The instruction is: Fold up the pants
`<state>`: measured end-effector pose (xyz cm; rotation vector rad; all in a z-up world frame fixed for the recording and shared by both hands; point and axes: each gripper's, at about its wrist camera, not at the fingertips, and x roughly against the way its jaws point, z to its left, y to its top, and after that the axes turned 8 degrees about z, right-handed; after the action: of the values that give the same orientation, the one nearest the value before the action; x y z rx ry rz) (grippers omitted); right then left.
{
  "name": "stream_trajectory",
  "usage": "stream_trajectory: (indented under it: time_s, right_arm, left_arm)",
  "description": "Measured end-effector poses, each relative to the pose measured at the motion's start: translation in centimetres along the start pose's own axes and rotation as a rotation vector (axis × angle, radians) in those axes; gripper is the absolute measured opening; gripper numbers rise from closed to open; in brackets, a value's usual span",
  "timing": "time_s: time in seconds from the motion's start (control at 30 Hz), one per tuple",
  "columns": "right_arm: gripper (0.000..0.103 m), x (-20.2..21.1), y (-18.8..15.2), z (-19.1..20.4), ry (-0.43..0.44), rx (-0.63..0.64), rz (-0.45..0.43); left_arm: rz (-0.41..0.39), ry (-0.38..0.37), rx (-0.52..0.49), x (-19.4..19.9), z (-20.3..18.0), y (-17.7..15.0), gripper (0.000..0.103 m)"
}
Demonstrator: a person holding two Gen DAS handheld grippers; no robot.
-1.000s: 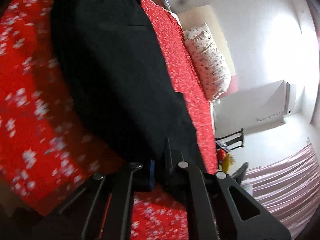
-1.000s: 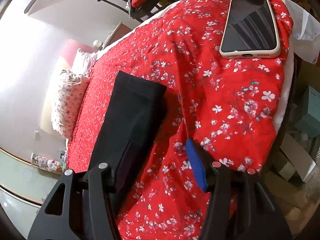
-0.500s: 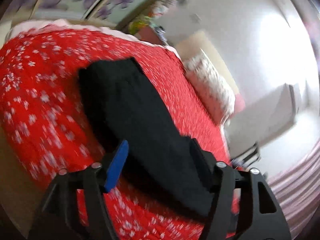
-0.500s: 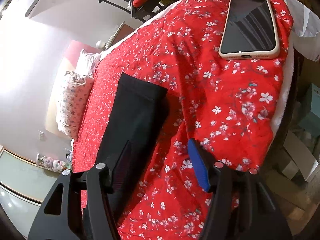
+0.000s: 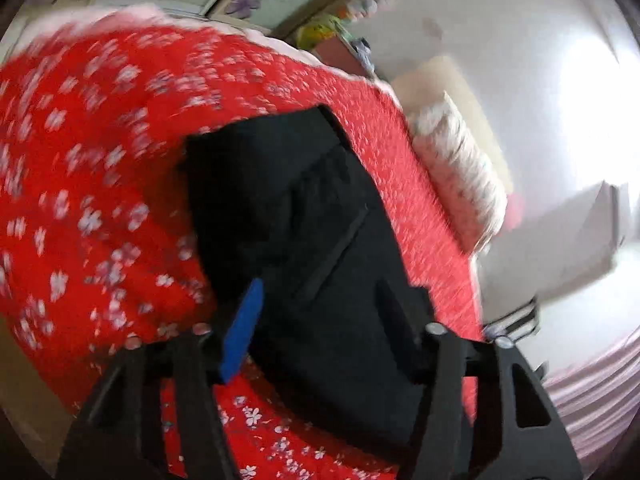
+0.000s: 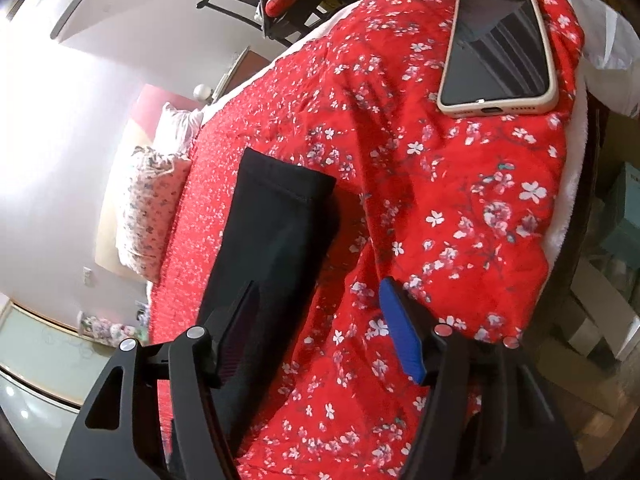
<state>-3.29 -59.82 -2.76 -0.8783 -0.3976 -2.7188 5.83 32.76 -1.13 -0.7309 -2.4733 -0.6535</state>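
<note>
Black pants (image 5: 304,232) lie folded lengthwise on a red floral bedspread (image 5: 88,184). In the left wrist view my left gripper (image 5: 324,320) is open and empty, held above the near end of the pants. In the right wrist view the pants (image 6: 272,236) run away from me as a long black strip ending in a hem. My right gripper (image 6: 316,320) is open and empty, its left finger over the pants' near part and its blue-padded right finger (image 6: 400,332) over the bedspread (image 6: 460,220).
A phone in a cream case (image 6: 500,40) lies on the bedspread's far right corner. Floral pillows (image 6: 148,200) sit at the head of the bed. A dark chair with clutter (image 6: 288,4) stands beyond the bed. The bed edge drops off at right (image 6: 576,184).
My left gripper opened, let go of the pants and pulled back above them. My right gripper stayed open and barely shifted.
</note>
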Motion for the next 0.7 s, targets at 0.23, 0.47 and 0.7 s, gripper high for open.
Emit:
stream_trajectory:
  time_s: [0.23,0.47,0.7]
  right_arm:
    - [0.064,0.2,1.5,-0.2,0.066,-0.046,-0.034]
    - [0.064,-1.2,2.8,1.4,0.063,-0.035,-0.054]
    - [0.055,-3.3,2.8,2.2,0.022,-0.01,-0.019]
  left_arm:
    - [-0.014,-0.09,-0.03,2.3,-3.4,-3.2,0.084]
    - [-0.022,-0.109,-0.218,0.1,-8.5,-7.1,0.092]
    - [0.02,-0.086,-0.157,-2.9,-6.6,-7.0,0.092]
